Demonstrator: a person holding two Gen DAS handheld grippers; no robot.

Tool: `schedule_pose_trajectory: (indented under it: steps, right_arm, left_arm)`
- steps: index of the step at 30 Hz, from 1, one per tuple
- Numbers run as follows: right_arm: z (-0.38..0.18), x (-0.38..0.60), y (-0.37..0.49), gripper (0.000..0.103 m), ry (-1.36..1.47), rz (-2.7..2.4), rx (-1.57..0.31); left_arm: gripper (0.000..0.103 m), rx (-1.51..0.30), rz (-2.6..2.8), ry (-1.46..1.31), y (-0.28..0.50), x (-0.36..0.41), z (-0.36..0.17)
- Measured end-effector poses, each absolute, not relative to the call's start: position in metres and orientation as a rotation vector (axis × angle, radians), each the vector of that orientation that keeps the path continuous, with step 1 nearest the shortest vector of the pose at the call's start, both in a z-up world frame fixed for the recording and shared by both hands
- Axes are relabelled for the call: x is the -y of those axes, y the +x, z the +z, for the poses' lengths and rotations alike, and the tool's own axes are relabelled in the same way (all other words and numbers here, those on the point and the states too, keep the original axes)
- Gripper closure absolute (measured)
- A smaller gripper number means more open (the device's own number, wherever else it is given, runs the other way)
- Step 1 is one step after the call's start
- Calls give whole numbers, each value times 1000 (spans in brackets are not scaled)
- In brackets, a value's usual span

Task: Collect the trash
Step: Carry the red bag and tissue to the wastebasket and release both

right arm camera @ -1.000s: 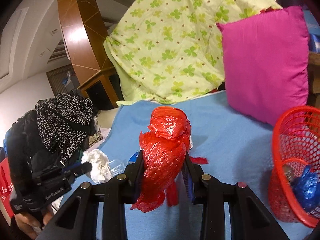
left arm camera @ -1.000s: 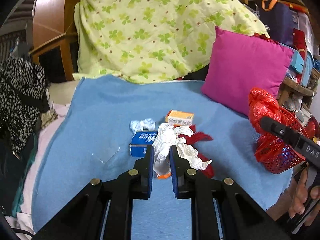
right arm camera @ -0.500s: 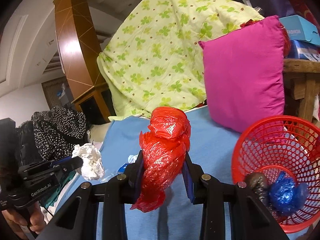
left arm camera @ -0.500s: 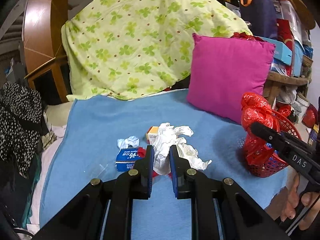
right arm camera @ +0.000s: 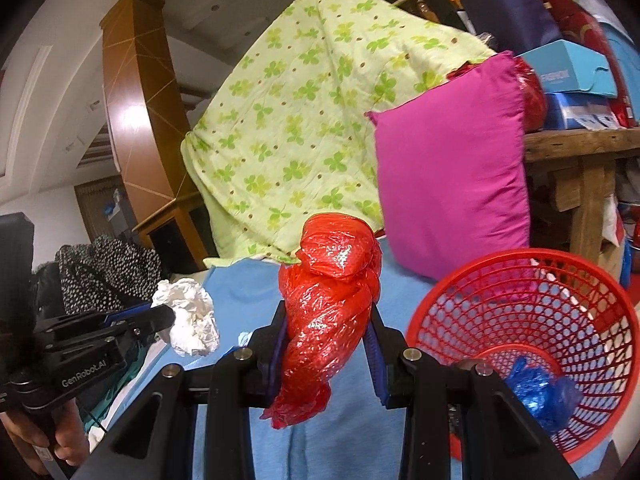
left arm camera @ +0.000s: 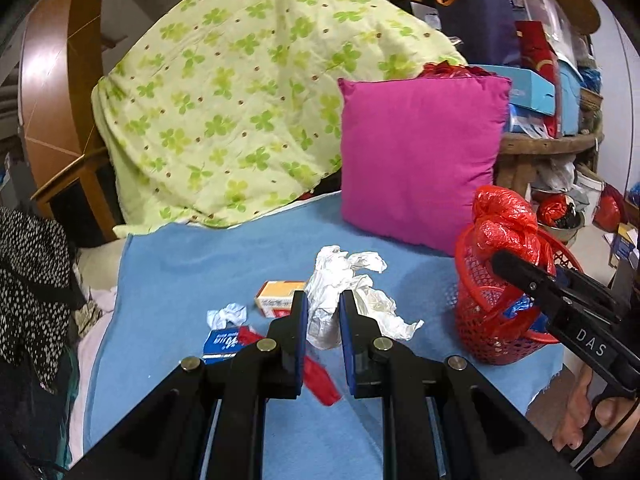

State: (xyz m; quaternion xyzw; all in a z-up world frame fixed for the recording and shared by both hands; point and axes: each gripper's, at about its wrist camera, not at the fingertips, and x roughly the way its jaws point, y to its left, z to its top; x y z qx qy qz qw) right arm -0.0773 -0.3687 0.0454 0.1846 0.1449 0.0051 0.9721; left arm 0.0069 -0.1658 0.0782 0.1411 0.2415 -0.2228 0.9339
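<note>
Left tongs [left arm camera: 323,312] clamp crumpled white paper [left arm camera: 344,280] left of the red basket [right arm camera: 560,320]; right tongs [right arm camera: 328,344] pinch a red plastic bag [right arm camera: 332,300] beside its rim.

Pretty cluttered room tbh. There's a bed or couch covered with a blue blanket [left arm camera: 192,264], and a magenta pillow [left arm camera: 416,156] propped upright at the back of it. Next to the pillow, a yellow-green clover-print quilt [left arm camera: 240,112] is draped over something tall. Off to the left is a curved brown wooden panel [right arm camera: 140,120] catching a bright glare, with a white wall and ceiling [right arm camera: 48,92] beyond it. A black-and-white spotted garment [left arm camera: 32,280] hangs at the left edge. On the right, a rough wooden table [right arm camera: 580,148] is stacked with blue boxes [right arm camera: 568,72] and bags.
</note>
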Motion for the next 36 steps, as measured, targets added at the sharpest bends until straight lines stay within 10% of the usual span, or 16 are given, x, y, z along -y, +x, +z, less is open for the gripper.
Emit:
schedule_pose_trajectory:
  steps: [26, 31, 33, 36]
  right_arm:
    - [21, 495, -125, 64, 666, -285, -235]
    - [11, 515, -123, 62, 749, -313, -270]
    - [9, 518, -123, 32, 772, -320, -277]
    - [10, 516, -126, 31, 767, -321, -255]
  left_arm:
    - [85, -562, -861, 242, 18, 308, 90]
    - [70, -614, -888, 245, 23, 325, 75]
    - [54, -616, -890, 247, 24, 326, 71]
    - [45, -599, -883, 243, 23, 320, 70]
